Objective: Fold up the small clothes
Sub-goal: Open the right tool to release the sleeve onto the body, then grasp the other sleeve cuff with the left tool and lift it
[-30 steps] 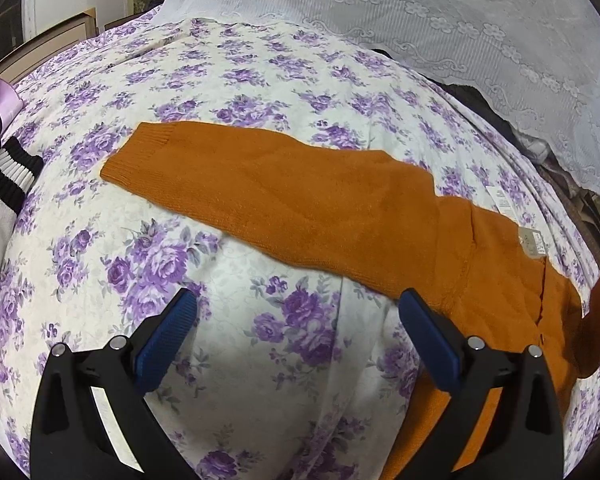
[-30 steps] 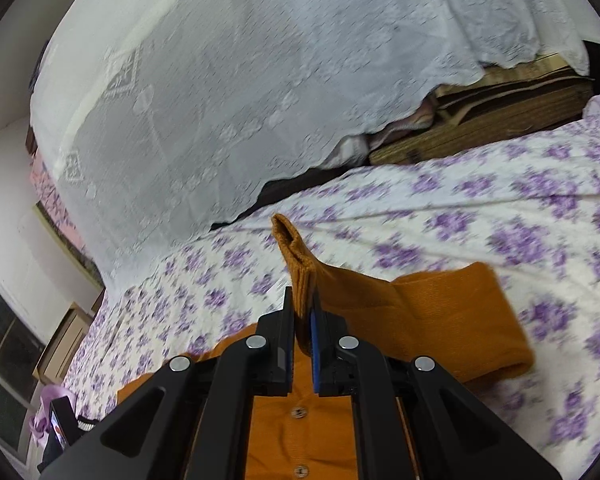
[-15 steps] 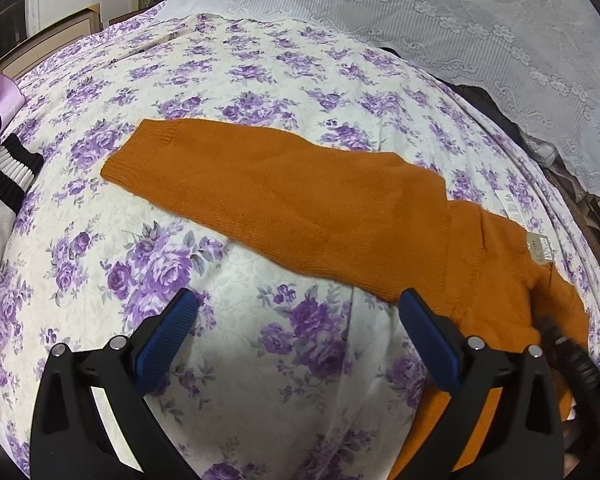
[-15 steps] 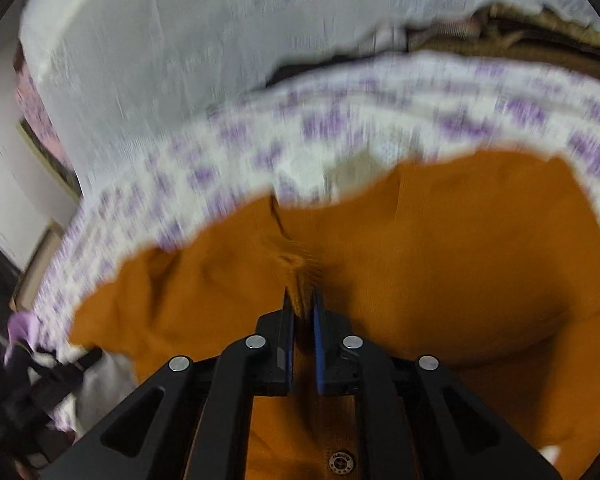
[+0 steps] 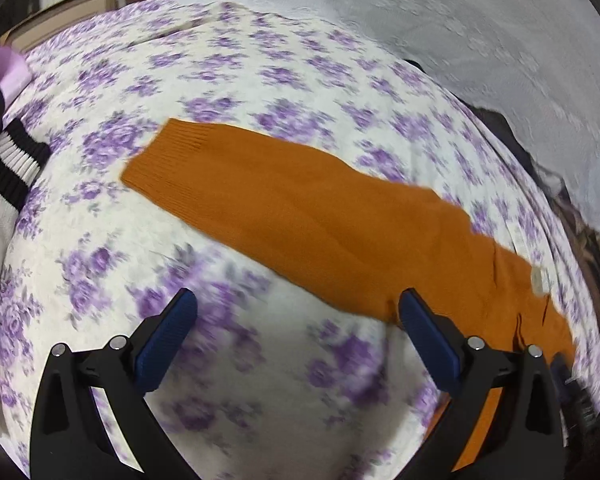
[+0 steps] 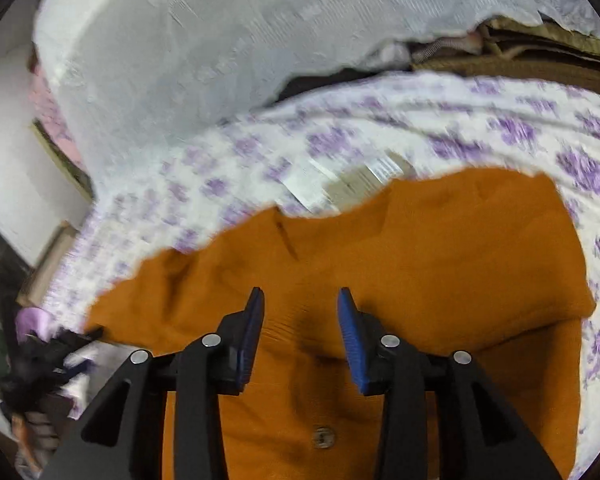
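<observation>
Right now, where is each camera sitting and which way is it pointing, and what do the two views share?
Left wrist: on the left gripper, looking down along its wide-open fingers at the floral bedsheet and the orange cardigan sleeve.
Right wrist: on the right gripper, looking down at the cardigan's body and a button; jaws opening, pads off the knit.
Shared: cardigan, bedsheet, white lace cloth. No hand or sleeve shows.

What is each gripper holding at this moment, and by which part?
Nothing is held. The right gripper is opening above the orange knitted cardigan, its pads clear of the fabric. The left gripper stands wide open over the floral bedsheet.
</observation>
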Tool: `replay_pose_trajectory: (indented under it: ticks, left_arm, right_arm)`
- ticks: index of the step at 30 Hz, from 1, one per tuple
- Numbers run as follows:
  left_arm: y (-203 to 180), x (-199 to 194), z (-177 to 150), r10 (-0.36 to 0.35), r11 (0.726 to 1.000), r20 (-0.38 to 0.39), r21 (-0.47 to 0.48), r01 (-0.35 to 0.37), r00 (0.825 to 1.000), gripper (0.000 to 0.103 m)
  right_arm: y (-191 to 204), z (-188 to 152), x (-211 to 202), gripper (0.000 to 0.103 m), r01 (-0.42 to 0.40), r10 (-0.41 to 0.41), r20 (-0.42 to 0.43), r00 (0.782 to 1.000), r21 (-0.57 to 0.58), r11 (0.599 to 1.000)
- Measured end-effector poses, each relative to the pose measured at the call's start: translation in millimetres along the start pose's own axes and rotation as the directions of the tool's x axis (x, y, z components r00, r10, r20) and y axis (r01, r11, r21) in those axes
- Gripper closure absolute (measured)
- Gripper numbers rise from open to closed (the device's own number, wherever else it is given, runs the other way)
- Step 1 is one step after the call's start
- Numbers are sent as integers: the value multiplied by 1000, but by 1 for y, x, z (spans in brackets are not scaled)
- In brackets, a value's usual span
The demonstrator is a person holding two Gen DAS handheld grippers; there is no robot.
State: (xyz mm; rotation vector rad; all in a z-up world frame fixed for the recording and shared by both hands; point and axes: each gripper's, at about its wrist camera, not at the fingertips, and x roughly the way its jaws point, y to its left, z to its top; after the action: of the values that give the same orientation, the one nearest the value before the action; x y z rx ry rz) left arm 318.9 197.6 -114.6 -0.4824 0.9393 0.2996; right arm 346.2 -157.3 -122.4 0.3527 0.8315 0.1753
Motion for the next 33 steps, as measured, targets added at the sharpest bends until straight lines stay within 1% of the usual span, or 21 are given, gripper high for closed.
replay_pose_trajectory:
  ticks: [1,2,4,7,9,11,13,15,16,19,21,22,23,24,25,26,27,28,29,31,33]
  left_arm:
    - [5,1,4,3,1000,-3,-16,-3,1000,4]
    - [13,3,8,5,999,-9,-41,-5,1000,4]
    - [28,7,15,-10,996,-26,-94,7,1000,4]
    - [51,15,26,-56,985,-60,-167,45,997,4]
    - [64,20,31,-102,974,-69,-209,85,992,4]
    - [73,21,36,-157,961,-61,-238,139,986,4]
    - [81,23,42,-208,946,-40,-262,190,977,4]
    - [91,27,48,-271,922,-13,-291,255,963,4]
    - [100,30,52,-312,900,4,-318,297,950,4]
    - [114,34,56,-390,849,42,-372,376,920,5]
    - [117,34,58,-400,843,59,-369,392,915,7]
    - [118,35,59,-398,843,65,-366,393,915,11]
    - [118,36,60,-385,851,69,-360,383,920,14]
    - [118,36,60,-372,858,69,-354,371,926,24]
    - [118,38,62,-358,867,68,-347,359,931,37]
    - [117,40,63,-346,874,66,-339,347,936,41]
    - [119,41,63,-345,875,63,-340,345,936,52]
    - [120,42,63,-345,875,59,-342,344,937,61]
    - [121,44,63,-350,871,58,-348,348,935,67]
    - [123,48,63,-384,854,49,-360,375,922,90]
    - [125,48,61,-390,852,42,-362,378,920,95]
  right_arm:
    - [-3,-4,14,65,31,-31,-57,998,-9,999]
    - [-5,-9,24,66,43,-45,-81,996,-25,999]
    - [-2,-13,20,65,49,-51,-48,998,-56,997]
    - [-2,-14,6,65,37,-39,-28,999,-47,998]
    - [-6,-16,-8,62,6,-6,-7,1000,-37,999]
    - [-13,-20,-23,60,-1,2,16,1000,-35,999]
    - [-22,-23,-35,60,-2,3,34,999,-27,1000]
    - [-37,-27,-51,60,-12,12,53,999,-7,1000]
    - [-42,-29,-56,60,-13,13,60,998,-3,1000]
    - [-64,-36,-78,60,-3,2,101,995,7,1000]
    - [-76,-42,-88,60,3,-4,128,992,10,1000]
    - [-80,-43,-90,60,3,-5,136,991,12,1000]
    - [-87,-46,-92,60,1,-4,145,989,19,1000]
    - [-90,-46,-91,60,-1,-3,143,990,27,1000]
    - [-95,-46,-89,61,-7,1,139,990,41,999]
    - [-101,-46,-86,61,-22,13,129,992,64,998]
    - [-104,-47,-84,61,-34,25,119,993,80,996]
    - [-109,-47,-80,61,-46,35,107,994,97,994]
    - [-110,-48,-77,61,-48,38,99,994,107,993]
    - [-114,-49,-71,61,-58,48,85,995,130,990]
    - [-115,-50,-69,62,-64,53,81,995,140,988]
